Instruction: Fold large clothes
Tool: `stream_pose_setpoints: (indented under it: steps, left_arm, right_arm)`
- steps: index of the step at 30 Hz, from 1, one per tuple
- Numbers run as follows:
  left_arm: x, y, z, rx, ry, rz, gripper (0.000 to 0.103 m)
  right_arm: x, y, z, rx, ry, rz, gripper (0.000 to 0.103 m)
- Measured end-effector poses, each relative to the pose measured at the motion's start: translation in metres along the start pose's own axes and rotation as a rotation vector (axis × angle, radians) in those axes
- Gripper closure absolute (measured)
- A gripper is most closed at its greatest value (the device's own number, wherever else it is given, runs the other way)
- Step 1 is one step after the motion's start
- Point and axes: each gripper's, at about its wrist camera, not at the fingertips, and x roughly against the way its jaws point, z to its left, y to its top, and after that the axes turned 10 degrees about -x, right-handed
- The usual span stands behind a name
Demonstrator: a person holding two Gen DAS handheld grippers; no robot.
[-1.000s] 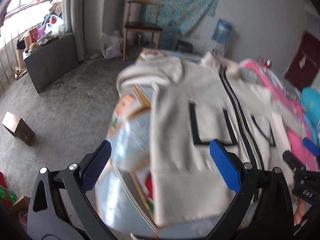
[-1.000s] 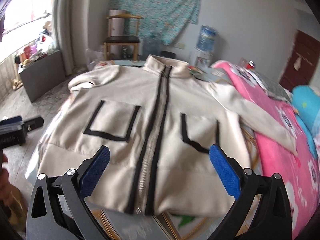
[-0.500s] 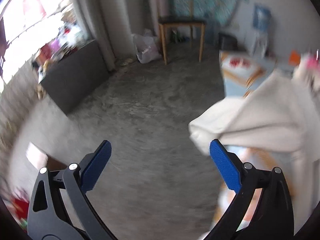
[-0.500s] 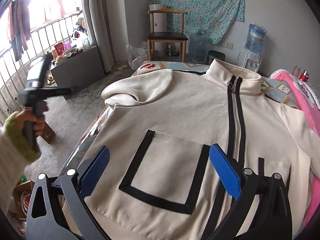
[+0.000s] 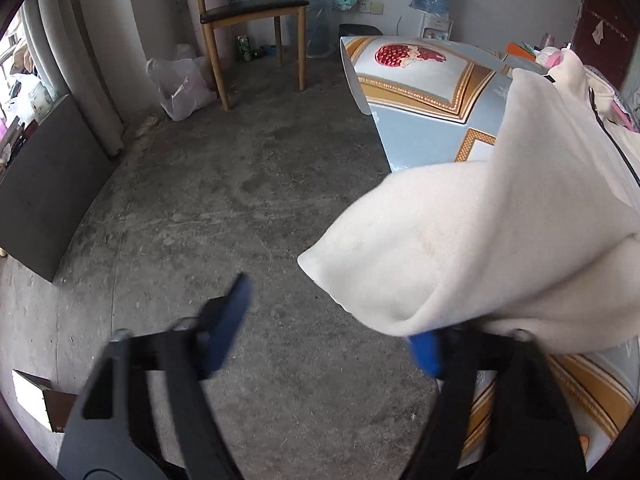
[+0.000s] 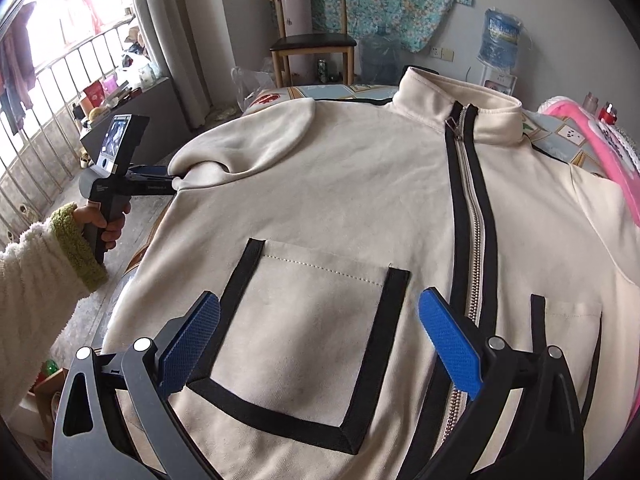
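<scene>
Left wrist: aimed down past the table edge, close to the jacket (image 5: 500, 216) sleeve.
Right wrist: held low over the jacket front.
Shared: sleeve, chair (image 6: 312, 46).

Left gripper (image 5: 328, 332): lower centre of its frame, jaws apart, motion-blurred. Right gripper (image 6: 320, 340): lower centre, jaws wide apart, holding nothing.

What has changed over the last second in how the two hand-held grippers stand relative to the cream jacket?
The left hand-held gripper swung off the jacket toward the folded sleeve, its jaws narrowing but not gripping. The right hand-held gripper moved closer over the left pocket. The jacket stayed flat and zipped.
</scene>
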Motion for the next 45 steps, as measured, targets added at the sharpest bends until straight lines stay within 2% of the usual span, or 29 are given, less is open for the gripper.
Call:
stream_pose_setpoints:
  steps: [1,3,4,7,11,14,16,19,21,23,24,26,27,30,32,34,36,38,41,43,45]
  left_arm:
    - [0.001,0.002,0.000,0.002,0.003,0.004,0.070]
    - [0.004,0.009,-0.001,-0.005,-0.003,0.018,0.093]
    - [0.009,0.011,-0.001,-0.010,0.003,0.018,0.099]
    - [0.040,0.021,0.001,-0.042,0.083,0.022,0.100]
    - [0.116,0.049,-0.002,-0.129,0.162,0.036,0.100]
    - [0.183,0.077,-0.032,-0.254,0.196,0.072,0.101]
    - [0.225,0.094,-0.063,-0.325,0.188,0.102,0.101]
    - [0.280,0.118,-0.117,-0.359,0.069,0.123,0.101]
    - [0.297,0.126,-0.157,-0.338,-0.056,0.132,0.100]
    - [0.299,0.132,-0.193,-0.282,-0.210,0.135,0.096]
    - [0.297,0.132,-0.210,-0.255,-0.300,0.129,0.092]
    - [0.286,0.124,-0.237,-0.210,-0.454,0.128,0.066]
    - [0.281,0.117,-0.246,-0.195,-0.483,0.125,0.047]
    - [0.274,0.093,-0.258,-0.128,-0.540,0.067,0.044]
    - [0.270,0.074,-0.245,-0.018,-0.580,0.026,0.044]
    - [0.271,0.052,-0.235,0.065,-0.540,-0.022,0.043]
    - [0.277,0.025,-0.220,0.134,-0.446,-0.083,0.039]
    - [0.284,-0.003,-0.211,0.180,-0.344,-0.125,0.036]
    - [0.284,-0.039,-0.203,0.258,-0.261,-0.169,0.034]
    - [0.282,-0.060,-0.211,0.251,-0.215,-0.195,0.034]
    - [0.271,-0.074,-0.232,0.171,-0.183,-0.184,0.034]
  right_arm:
    - [0.000,0.001,-0.002,-0.004,0.001,0.000,0.006]
    - [0.000,0.000,-0.005,-0.015,0.001,0.000,0.006]
    - [0.001,0.000,-0.006,-0.020,0.001,-0.001,0.006]
    - [0.010,-0.001,-0.011,-0.032,0.005,-0.017,0.006]
    - [0.027,-0.002,-0.021,-0.045,0.015,-0.053,0.006]
    - [0.040,-0.005,-0.031,-0.059,0.028,-0.073,0.006]
    - [0.049,-0.009,-0.037,-0.068,0.034,-0.089,0.006]
    - [0.063,-0.018,-0.048,-0.086,0.036,-0.106,0.006]
    - [0.071,-0.023,-0.057,-0.101,0.033,-0.115,0.006]
    - [0.084,-0.030,-0.068,-0.120,0.025,-0.128,0.006]
    - [0.092,-0.035,-0.075,-0.131,0.014,-0.138,0.006]
    - [0.106,-0.043,-0.089,-0.145,-0.011,-0.158,0.006]
    - [0.113,-0.049,-0.097,-0.152,-0.036,-0.165,0.006]
    - [0.129,-0.064,-0.121,-0.185,-0.081,-0.163,0.006]
    - [0.136,-0.071,-0.134,-0.203,-0.074,-0.155,0.006]
    - [0.141,-0.074,-0.141,-0.210,-0.052,-0.139,0.006]
    - [0.143,-0.073,-0.142,-0.211,0.035,-0.114,0.006]
    - [0.143,-0.068,-0.136,-0.214,0.135,-0.084,0.006]
    - [0.132,-0.055,-0.115,-0.254,0.363,-0.012,0.006]
    - [0.122,-0.048,-0.104,-0.287,0.443,0.027,0.006]
    - [0.113,-0.045,-0.092,-0.314,0.474,0.045,0.006]
